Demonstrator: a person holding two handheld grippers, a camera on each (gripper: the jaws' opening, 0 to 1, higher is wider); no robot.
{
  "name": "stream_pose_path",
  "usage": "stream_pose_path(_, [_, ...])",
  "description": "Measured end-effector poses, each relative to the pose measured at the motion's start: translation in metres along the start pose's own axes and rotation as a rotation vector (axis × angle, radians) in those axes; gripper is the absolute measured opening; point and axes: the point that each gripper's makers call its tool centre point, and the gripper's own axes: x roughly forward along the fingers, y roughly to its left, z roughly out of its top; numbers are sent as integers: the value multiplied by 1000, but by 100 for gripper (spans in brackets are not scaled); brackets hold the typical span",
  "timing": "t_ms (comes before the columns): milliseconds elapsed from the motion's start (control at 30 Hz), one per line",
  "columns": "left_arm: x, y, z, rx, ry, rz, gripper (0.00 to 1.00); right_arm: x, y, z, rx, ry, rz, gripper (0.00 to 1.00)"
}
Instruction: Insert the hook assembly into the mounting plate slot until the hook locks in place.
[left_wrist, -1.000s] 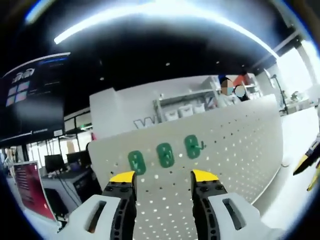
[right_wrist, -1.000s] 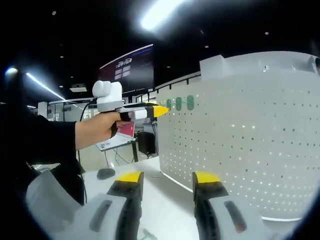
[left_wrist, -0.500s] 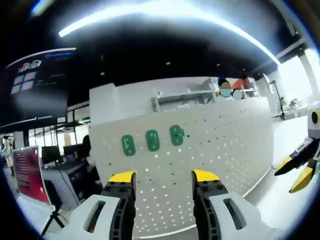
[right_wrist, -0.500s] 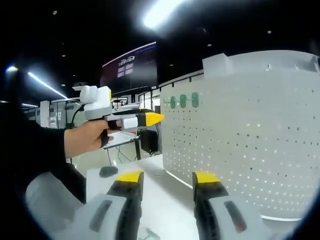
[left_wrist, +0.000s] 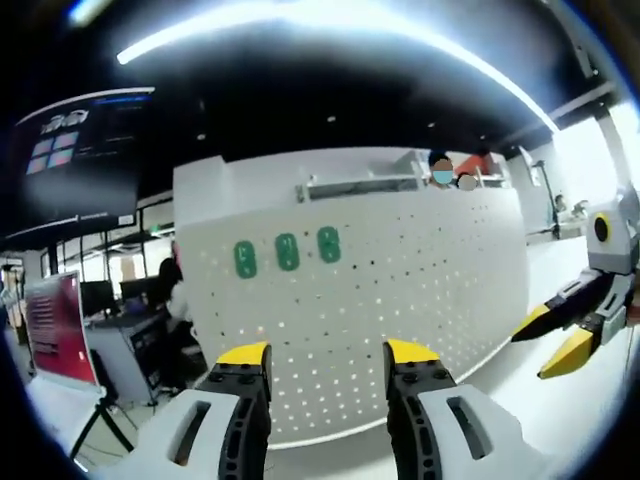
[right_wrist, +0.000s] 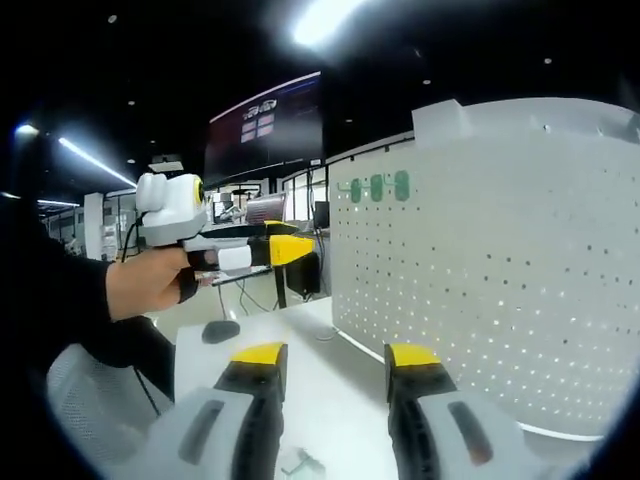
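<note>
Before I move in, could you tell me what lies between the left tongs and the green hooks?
Bare perforated pegboard: in the left gripper view, nothing separates the left tongs from the three green hooks.

The pegboard (left_wrist: 400, 300) looks like matt white perforated sheet, with three glossy green plastic plates (left_wrist: 287, 253) on it. Below the pegboard, the counter (right_wrist: 320, 370) is smooth, pale and faintly shiny.
</note>
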Motion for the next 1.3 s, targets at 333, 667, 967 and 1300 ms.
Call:
stream_pose_path(333, [-20, -14, -29, -38, 32, -24, 44, 6, 5, -22, -11, 69, 15, 36])
stream_pose_path(667, [-21, -20, -40, -51, 42, -48, 43, 13, 16, -57, -53, 184, 62, 35])
stream_pose_path(967, [-20, -21, -40, -46, 39, -66, 42, 18, 29, -93, -102, 303, 120, 29])
stream_pose_path(1300, [-18, -39, -41, -22, 49, -123, 41, 23, 36, -137, -152, 454, 160, 20])
